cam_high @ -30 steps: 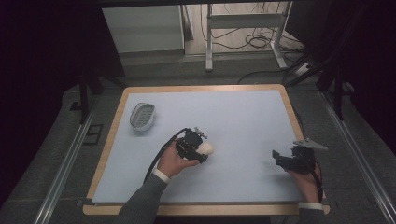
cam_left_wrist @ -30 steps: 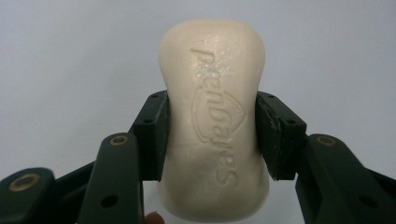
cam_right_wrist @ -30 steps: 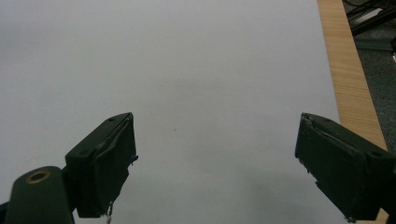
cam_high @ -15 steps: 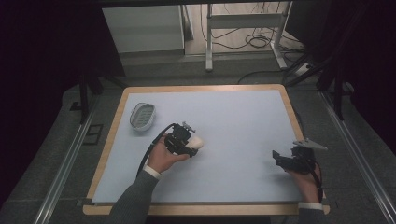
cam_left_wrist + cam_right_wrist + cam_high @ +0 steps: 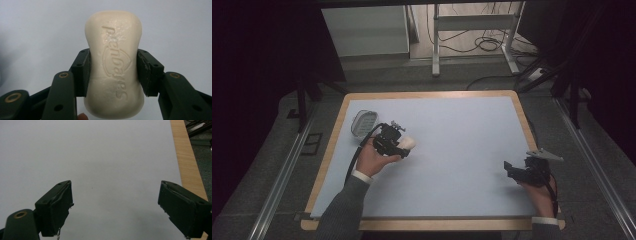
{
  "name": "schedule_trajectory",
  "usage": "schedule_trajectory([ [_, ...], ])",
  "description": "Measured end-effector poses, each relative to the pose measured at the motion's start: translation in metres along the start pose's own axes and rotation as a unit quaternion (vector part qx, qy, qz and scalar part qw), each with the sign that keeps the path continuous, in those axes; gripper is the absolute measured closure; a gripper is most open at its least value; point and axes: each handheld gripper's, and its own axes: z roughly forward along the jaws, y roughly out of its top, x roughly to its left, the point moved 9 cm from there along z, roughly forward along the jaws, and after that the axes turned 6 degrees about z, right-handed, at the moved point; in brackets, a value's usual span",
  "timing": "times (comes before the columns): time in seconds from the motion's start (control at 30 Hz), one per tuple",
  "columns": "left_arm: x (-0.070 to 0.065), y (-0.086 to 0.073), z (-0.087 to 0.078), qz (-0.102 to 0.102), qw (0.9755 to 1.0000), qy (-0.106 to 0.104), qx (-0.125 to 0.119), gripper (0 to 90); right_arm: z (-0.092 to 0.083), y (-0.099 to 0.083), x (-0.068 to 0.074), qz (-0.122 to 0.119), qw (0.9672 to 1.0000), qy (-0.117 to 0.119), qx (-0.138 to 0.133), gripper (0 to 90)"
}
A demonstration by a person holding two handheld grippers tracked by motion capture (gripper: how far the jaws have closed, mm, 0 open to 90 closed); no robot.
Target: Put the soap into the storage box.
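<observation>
Left claw (image 5: pixel 113 75) clenched across the waist of the cream soap bar (image 5: pixel 114 62), lifted over the worktop's (image 5: pixel 452 145) left part, near the clear soap dish (image 5: pixel 363 123), probably bound there. Right claw (image 5: pixel 115 207) released, empty, parked near right. Pale blue surface, wooden rim; dark room, cables beyond.

I count one bar of soap (image 5: pixel 114 67), cream-coloured with stamped lettering, and one soap dish (image 5: pixel 363 123) on my one table (image 5: pixel 462 150). I have two grippers: the left gripper (image 5: pixel 398 141) and the right gripper (image 5: pixel 518 171). Two hands of mine, one on each
</observation>
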Motion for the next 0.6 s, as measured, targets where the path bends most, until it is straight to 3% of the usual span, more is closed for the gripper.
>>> schedule_trajectory([
  [0.6,0.036,-0.006,-0.016,-0.025,0.9994,0.024,-0.004,49.4,0.001,-0.001,-0.001,0.0,1.0,-0.002,0.002,12.3],
])
